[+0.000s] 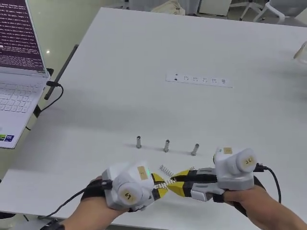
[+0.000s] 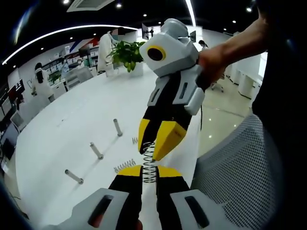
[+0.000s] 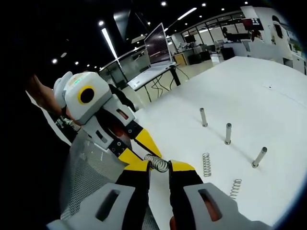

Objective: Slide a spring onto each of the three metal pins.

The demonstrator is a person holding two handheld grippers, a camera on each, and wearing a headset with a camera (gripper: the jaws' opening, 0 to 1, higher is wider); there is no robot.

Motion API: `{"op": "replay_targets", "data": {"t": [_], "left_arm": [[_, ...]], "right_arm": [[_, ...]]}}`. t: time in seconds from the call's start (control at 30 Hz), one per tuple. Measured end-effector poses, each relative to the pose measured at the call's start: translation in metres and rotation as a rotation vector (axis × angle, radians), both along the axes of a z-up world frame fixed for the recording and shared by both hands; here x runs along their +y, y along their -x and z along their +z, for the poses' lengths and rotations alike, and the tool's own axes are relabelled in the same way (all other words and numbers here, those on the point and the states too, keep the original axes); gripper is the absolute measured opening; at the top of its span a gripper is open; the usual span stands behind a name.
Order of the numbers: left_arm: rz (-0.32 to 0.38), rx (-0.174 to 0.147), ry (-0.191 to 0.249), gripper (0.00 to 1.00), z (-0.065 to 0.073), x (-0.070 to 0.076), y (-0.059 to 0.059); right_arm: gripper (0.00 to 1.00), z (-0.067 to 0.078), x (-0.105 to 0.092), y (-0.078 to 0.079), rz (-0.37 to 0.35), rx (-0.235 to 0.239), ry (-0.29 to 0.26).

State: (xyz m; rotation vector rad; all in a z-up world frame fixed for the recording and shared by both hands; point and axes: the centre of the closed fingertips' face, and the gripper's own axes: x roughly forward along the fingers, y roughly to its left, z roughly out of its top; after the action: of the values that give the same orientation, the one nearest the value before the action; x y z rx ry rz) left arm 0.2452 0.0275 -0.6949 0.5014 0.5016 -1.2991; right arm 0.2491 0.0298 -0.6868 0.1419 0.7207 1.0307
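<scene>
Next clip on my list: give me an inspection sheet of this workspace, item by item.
Surface: white table, no marks seen.
Job's things: three pins upright in a row, none carrying a spring; held spring in the air between both tongs; two loose springs lying on the table near the pins.
Clutter: power strip beyond the pins.
Grippers: left tongs and right tongs each shut on one end of the held spring, tips facing each other.
Cables: laptop cable; gripper cables trailing towards the person.
Surroundings: open laptop on a surface to the left; open office with desks, a potted plant and people.
</scene>
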Motion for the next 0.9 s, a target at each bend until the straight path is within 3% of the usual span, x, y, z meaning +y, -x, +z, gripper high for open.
{"op": "replay_targets", "data": {"t": [0.27, 0.53, 0.9], "left_arm": [[-0.016, -0.008, -0.002, 0.02, 0.0, -0.002, 0.0], [-0.024, -0.016, 0.017, 0.02, 0.003, -0.007, -0.002], [-0.02, -0.02, 0.072, 0.03, 0.013, -0.015, -0.008]], "right_arm": [[0.12, 0.005, 0.002, 0.003, 0.019, 0.005, -0.007], [0.1, 0.009, 0.005, 0.002, 0.083, -0.028, 0.048], [0.09, 0.019, 0.001, -0.002, 0.195, -0.105, 0.184]]}}
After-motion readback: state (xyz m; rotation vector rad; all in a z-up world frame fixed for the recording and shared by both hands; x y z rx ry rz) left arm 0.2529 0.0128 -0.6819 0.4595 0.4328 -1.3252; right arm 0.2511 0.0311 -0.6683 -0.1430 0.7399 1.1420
